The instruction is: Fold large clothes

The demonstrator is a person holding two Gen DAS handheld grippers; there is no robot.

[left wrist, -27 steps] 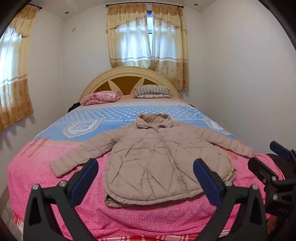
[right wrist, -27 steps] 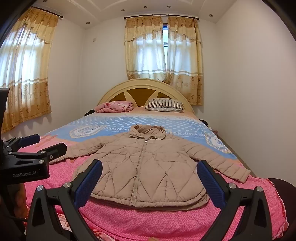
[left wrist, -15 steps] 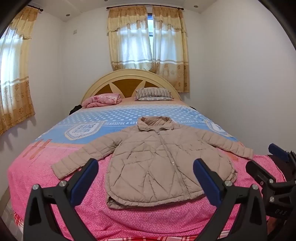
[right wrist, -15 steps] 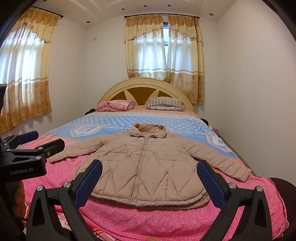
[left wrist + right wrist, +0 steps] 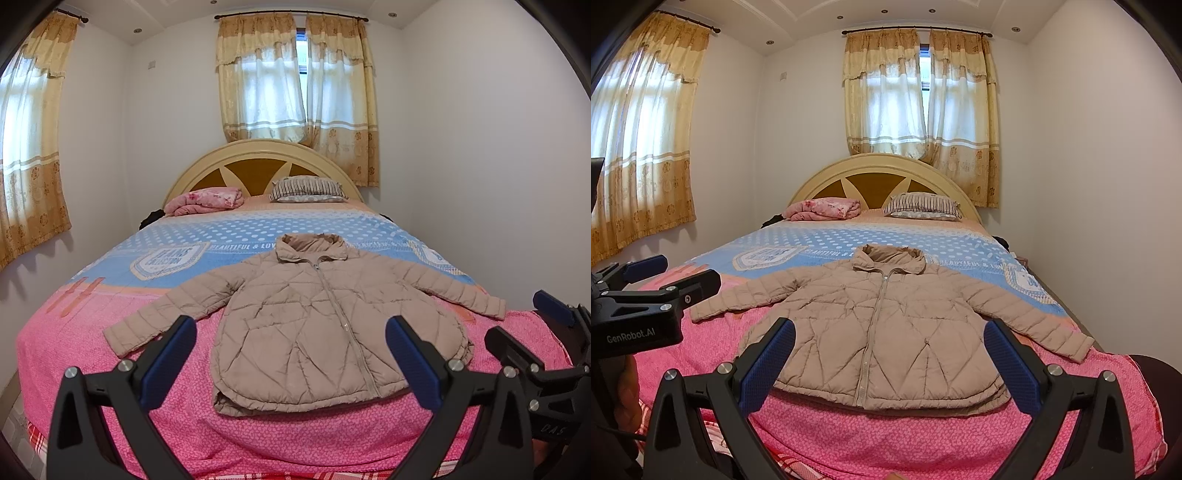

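Note:
A beige quilted jacket lies flat and zipped on the bed, sleeves spread out, collar toward the headboard; it also shows in the right wrist view. My left gripper is open and empty, held above the foot of the bed in front of the jacket's hem. My right gripper is open and empty too, at the same edge, to the right of the left one. The left sleeve cuff and right sleeve cuff lie on the pink cover.
The bed has a pink and blue cover. A striped pillow and a folded pink blanket lie by the headboard. White walls stand close on both sides. Curtained windows are behind and at left.
Both grippers have shifted slightly, so the jacket sits a little lower and more to the right in the views. The jacket has not moved. The jaws stay open.

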